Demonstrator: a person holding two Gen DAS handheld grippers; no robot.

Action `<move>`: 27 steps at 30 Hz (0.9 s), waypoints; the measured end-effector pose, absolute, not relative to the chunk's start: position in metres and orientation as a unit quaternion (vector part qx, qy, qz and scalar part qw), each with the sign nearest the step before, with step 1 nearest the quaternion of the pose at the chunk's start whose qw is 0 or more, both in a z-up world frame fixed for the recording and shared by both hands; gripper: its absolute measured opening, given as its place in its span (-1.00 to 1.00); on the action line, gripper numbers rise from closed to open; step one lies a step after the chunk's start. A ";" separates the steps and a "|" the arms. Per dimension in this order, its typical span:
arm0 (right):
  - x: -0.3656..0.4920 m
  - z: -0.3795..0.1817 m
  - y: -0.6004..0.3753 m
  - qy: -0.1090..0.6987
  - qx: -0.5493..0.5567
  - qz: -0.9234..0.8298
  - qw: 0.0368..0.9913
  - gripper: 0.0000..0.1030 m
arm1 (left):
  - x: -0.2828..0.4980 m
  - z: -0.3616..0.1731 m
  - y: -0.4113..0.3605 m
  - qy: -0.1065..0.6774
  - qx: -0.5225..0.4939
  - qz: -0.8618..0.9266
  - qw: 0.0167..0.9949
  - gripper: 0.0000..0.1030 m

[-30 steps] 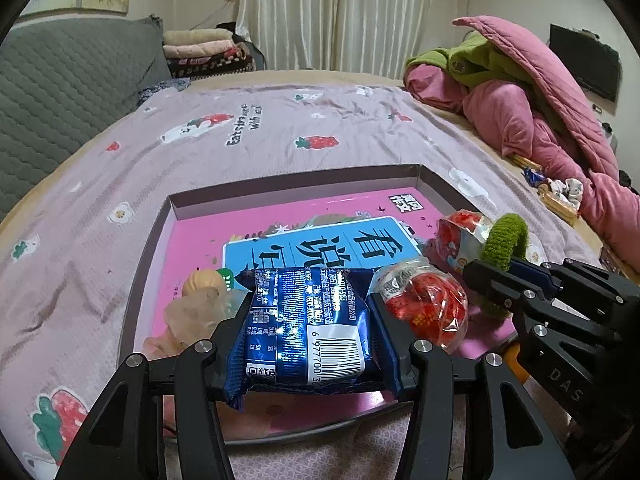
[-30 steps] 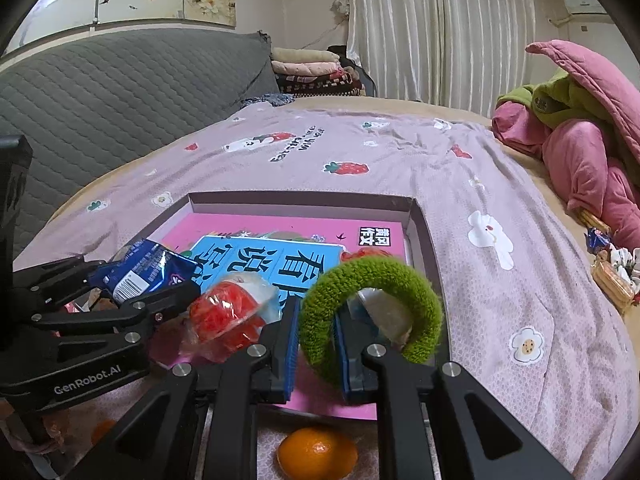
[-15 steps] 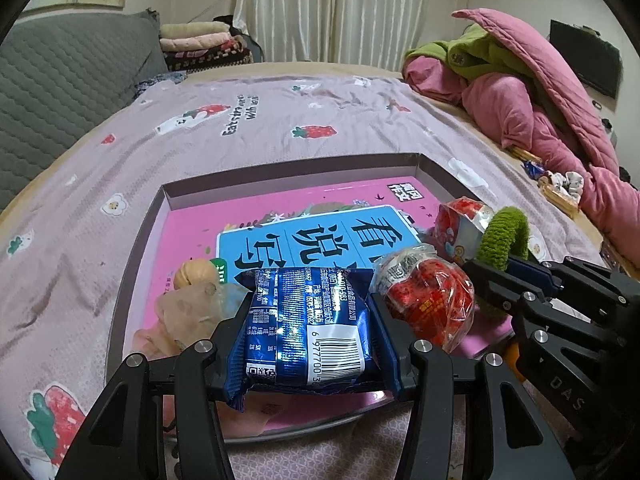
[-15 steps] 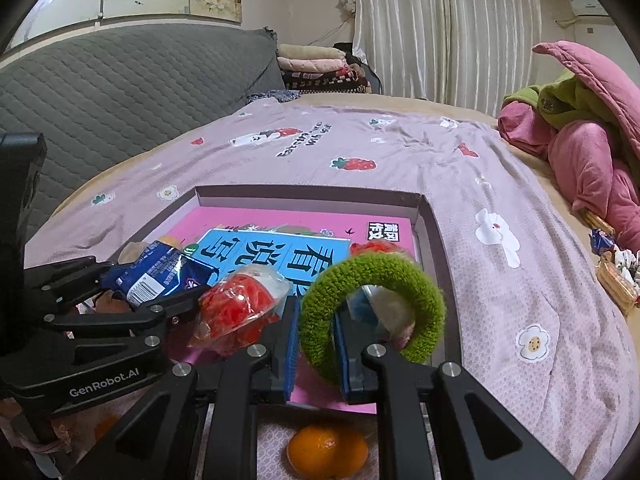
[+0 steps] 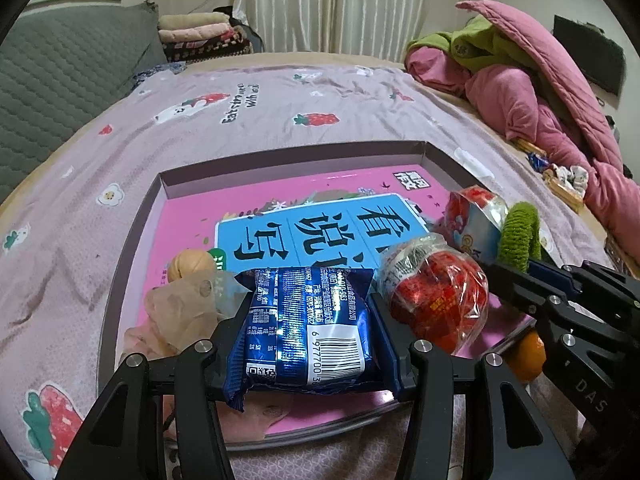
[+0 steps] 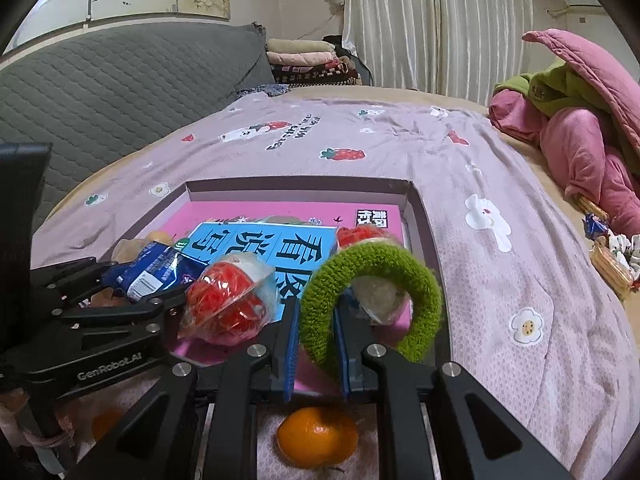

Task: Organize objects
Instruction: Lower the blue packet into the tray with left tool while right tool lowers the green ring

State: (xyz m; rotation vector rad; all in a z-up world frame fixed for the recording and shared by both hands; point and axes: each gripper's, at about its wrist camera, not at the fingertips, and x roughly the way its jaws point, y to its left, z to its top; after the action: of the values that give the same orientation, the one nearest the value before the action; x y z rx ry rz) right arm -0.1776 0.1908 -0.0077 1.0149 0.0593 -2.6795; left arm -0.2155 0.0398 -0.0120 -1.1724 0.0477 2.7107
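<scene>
Dim, even indoor light; sharp, fisheye-warped edges.

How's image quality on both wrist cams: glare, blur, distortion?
Left wrist view: foil glare on the blue snack packet held in the left gripper, though its barcode reads sharp; strong fisheye bend along the tray's rim; dark vignette corners. Right wrist view: even, soft indoor light, no motion blur; the green scrunchie in the right gripper is crisp, the curtain slightly bright.

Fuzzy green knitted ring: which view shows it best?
The right wrist view: the fuzzy green knitted ring shows nearly whole, pinched in the right gripper. The left wrist view catches only an edge-on part.
</scene>
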 end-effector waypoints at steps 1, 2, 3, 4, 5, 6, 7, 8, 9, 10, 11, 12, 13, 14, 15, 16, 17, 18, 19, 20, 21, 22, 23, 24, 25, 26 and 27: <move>-0.177 -0.008 0.191 0.020 0.354 -0.925 0.138 -0.68 | -0.214 -0.012 0.041 0.019 -0.394 0.914 0.094 0.06; -0.177 -0.009 0.192 0.018 0.355 -0.925 0.137 -0.68 | -0.214 -0.012 0.042 0.021 -0.394 0.914 0.095 0.06; -0.176 -0.009 0.192 0.018 0.356 -0.924 0.138 -0.68 | -0.213 -0.012 0.043 0.023 -0.394 0.914 0.096 0.06; -0.176 -0.010 0.193 0.017 0.357 -0.924 0.137 -0.68 | -0.212 -0.012 0.043 0.024 -0.395 0.913 0.097 0.06; -0.176 -0.010 0.193 0.016 0.358 -0.924 0.136 -0.68 | -0.212 -0.012 0.043 0.025 -0.396 0.913 0.097 0.06; -0.175 -0.010 0.194 0.015 0.359 -0.923 0.136 -0.68 | -0.212 -0.013 0.044 0.026 -0.398 0.912 0.098 0.06; -0.175 -0.010 0.194 0.013 0.361 -0.922 0.136 -0.68 | -0.211 -0.013 0.044 0.026 -0.399 0.911 0.098 0.06; -0.175 -0.012 0.194 0.012 0.364 -0.921 0.136 -0.68 | -0.211 -0.013 0.044 0.025 -0.401 0.911 0.100 0.06; -0.174 -0.012 0.195 0.011 0.365 -0.921 0.137 -0.68 | -0.210 -0.013 0.044 0.025 -0.401 0.910 0.102 0.06; -0.174 -0.013 0.194 0.011 0.369 -0.919 0.138 -0.68 | -0.210 -0.012 0.045 0.025 -0.401 0.910 0.104 0.06; -0.174 -0.013 0.194 0.011 0.369 -0.919 0.138 -0.68 | -0.209 -0.012 0.045 0.025 -0.401 0.910 0.104 0.06; -0.173 -0.013 0.193 0.013 0.368 -0.919 0.137 -0.68 | -0.209 -0.012 0.046 0.026 -0.401 0.910 0.104 0.06; -0.173 -0.013 0.192 0.014 0.368 -0.919 0.139 -0.68 | -0.209 -0.012 0.046 0.025 -0.401 0.910 0.104 0.06; -0.173 -0.013 0.191 0.016 0.369 -0.919 0.140 -0.68 | -0.208 -0.012 0.046 0.025 -0.402 0.909 0.104 0.06; -0.173 -0.013 0.191 0.019 0.369 -0.919 0.139 -0.68 | -0.208 -0.012 0.046 0.025 -0.402 0.909 0.105 0.06; -0.173 -0.013 0.190 0.022 0.369 -0.919 0.139 -0.68 | -0.208 -0.012 0.046 0.024 -0.402 0.909 0.105 0.06; -0.173 -0.013 0.188 0.026 0.367 -0.919 0.139 -0.68 | -0.208 -0.012 0.046 0.024 -0.403 0.909 0.105 0.06; -0.173 -0.013 0.188 0.027 0.367 -0.919 0.140 -0.68 | -0.208 -0.012 0.046 0.024 -0.402 0.909 0.105 0.06; -0.173 -0.013 0.187 0.029 0.366 -0.920 0.141 -0.68 | -0.208 -0.012 0.046 0.024 -0.402 0.909 0.105 0.06; -0.173 -0.012 0.187 0.030 0.363 -0.921 0.141 -0.68 | -0.208 -0.012 0.045 0.024 -0.402 0.909 0.105 0.06; -0.174 -0.011 0.186 0.031 0.360 -0.921 0.143 -0.68 | -0.208 -0.012 0.045 0.024 -0.402 0.909 0.105 0.06; -0.174 -0.011 0.185 0.034 0.360 -0.921 0.145 -0.68 | -0.208 -0.012 0.046 0.024 -0.403 0.909 0.105 0.06; -0.175 -0.012 0.184 0.037 0.363 -0.920 0.145 -0.68 | -0.208 -0.012 0.045 0.024 -0.403 0.909 0.105 0.06; -0.175 -0.014 0.183 0.039 0.367 -0.918 0.144 -0.68 | -0.208 -0.012 0.045 0.024 -0.403 0.909 0.105 0.06; -0.176 -0.015 0.182 0.039 0.370 -0.917 0.145 -0.68 | -0.208 -0.012 0.045 0.024 -0.403 0.909 0.105 0.06; -0.175 -0.014 0.182 0.040 0.369 -0.917 0.145 -0.68 | -0.208 -0.012 0.046 0.023 -0.403 0.909 0.105 0.06; -0.174 -0.014 0.183 0.040 0.369 -0.917 0.145 -0.68 | -0.208 -0.012 0.045 0.023 -0.404 0.908 0.105 0.06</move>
State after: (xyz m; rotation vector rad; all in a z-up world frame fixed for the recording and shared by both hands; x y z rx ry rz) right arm -0.1743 0.1826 -0.0137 1.0617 0.1142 -2.6426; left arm -0.2078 0.0454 -0.0125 -1.1905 0.0685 2.6776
